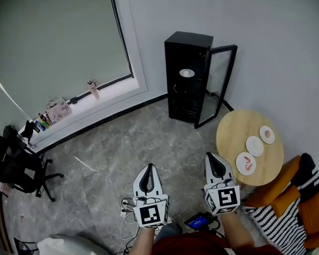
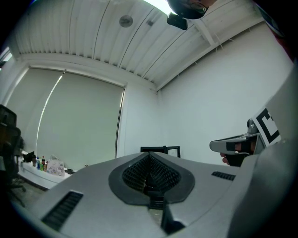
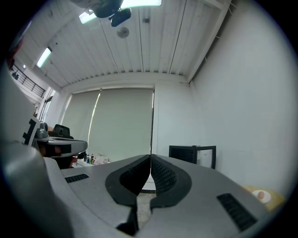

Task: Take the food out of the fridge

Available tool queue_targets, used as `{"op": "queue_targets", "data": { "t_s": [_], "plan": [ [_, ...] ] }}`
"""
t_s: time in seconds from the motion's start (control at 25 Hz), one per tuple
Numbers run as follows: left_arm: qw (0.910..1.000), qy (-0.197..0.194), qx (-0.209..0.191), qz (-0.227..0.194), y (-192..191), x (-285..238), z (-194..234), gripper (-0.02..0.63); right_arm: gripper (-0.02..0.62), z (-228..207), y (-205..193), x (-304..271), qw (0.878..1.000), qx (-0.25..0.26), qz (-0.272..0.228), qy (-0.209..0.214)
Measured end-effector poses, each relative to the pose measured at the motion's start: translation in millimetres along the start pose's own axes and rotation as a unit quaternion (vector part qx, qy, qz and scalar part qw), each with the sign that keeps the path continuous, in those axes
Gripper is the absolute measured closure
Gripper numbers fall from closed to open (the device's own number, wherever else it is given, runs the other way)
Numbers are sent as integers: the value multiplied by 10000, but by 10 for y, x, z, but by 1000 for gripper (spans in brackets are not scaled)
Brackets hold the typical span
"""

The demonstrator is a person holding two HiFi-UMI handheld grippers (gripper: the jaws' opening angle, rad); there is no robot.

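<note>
A small black fridge (image 1: 188,76) stands against the far wall with its glass door (image 1: 215,86) swung open to the right. Inside it, on an upper shelf, sits a white plate (image 1: 187,72); what is on it I cannot tell. Both grippers are held low and close to me, far from the fridge. My left gripper (image 1: 148,175) is shut with nothing in it, and my right gripper (image 1: 214,162) is shut and empty too. The fridge shows small behind the jaws in the left gripper view (image 2: 160,149) and at right in the right gripper view (image 3: 192,154).
A round wooden table (image 1: 249,147) at my right carries three white plates (image 1: 254,145), the nearest plate (image 1: 246,163) holding reddish food. An orange chair with striped cloth (image 1: 287,209) is beside it. A black office chair (image 1: 20,166) stands left; bottles (image 1: 42,122) line the window sill.
</note>
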State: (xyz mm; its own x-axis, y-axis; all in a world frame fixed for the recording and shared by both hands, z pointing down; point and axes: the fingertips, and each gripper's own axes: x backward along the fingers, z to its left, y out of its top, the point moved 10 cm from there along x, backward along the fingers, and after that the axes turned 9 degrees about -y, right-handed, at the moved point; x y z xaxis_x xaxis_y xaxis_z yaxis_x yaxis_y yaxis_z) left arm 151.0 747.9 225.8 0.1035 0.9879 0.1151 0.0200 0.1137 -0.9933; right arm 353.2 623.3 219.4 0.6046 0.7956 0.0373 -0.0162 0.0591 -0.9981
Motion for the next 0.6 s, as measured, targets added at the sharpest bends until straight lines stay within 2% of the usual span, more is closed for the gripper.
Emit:
{"op": "queue_targets", "data": {
  "t_s": [0.4,0.52,0.6],
  "plan": [
    [9999,-78,75,-13,-34,-170,601,594,572,507,21,-398,9995,123,-281,40],
    [9994,-138,197,-230,-72,-224,683,592,572,587,-8,-467,9995,177,-278,36],
    [9995,-189,136,-194,-111,-273,734,592,572,602,-32,-514,9995,203,-236,29]
  ]
}}
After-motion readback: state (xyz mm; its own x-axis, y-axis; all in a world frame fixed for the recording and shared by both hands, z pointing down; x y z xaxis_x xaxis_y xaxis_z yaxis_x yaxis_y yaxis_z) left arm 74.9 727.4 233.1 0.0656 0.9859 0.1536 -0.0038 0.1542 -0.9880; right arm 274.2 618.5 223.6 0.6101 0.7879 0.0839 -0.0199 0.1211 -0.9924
